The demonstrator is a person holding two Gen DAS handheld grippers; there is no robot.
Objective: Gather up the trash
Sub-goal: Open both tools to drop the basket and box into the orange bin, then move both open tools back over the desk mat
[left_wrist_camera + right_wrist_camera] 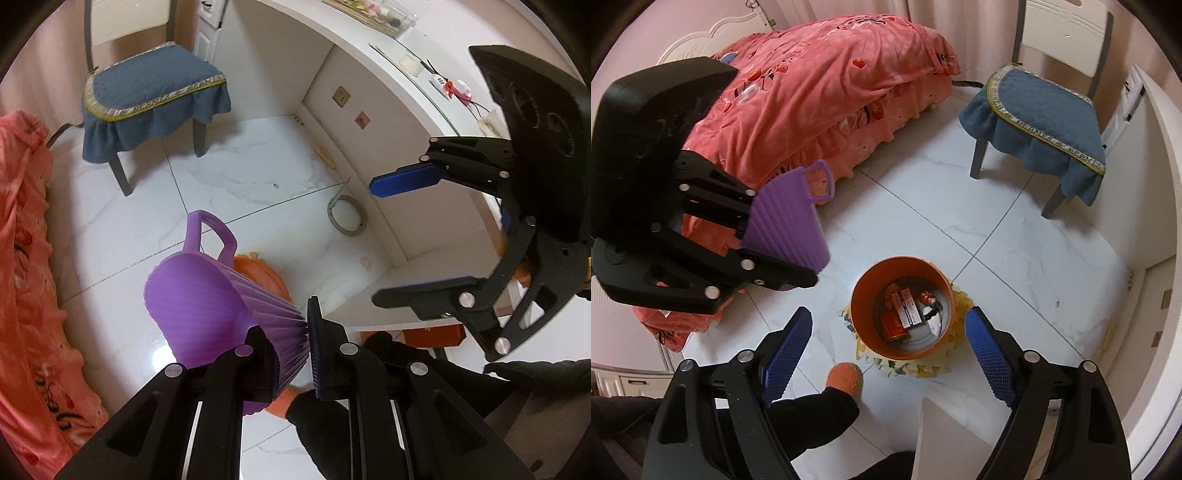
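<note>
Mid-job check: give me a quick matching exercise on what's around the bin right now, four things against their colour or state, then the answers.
Things:
1. dustpan
2. trash bin
3. chair cushion
4. right gripper

States:
A. orange, holding boxes and wrappers
B. blue, on the seat
C. open, nothing between its fingers
D. purple, clamped in the left gripper

Pairs: 1-D, 2-A, 3-B, 4-C

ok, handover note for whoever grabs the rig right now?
Left hand-held gripper: shut on the purple dustpan, held above the floor near the bed.
Right hand-held gripper: open, empty, over the orange bin.
Bin stands on the floor on a yellow mat; red and white packets already inside.
Left: whether the dustpan holds trash cannot be seen; check, tip it in.
</note>
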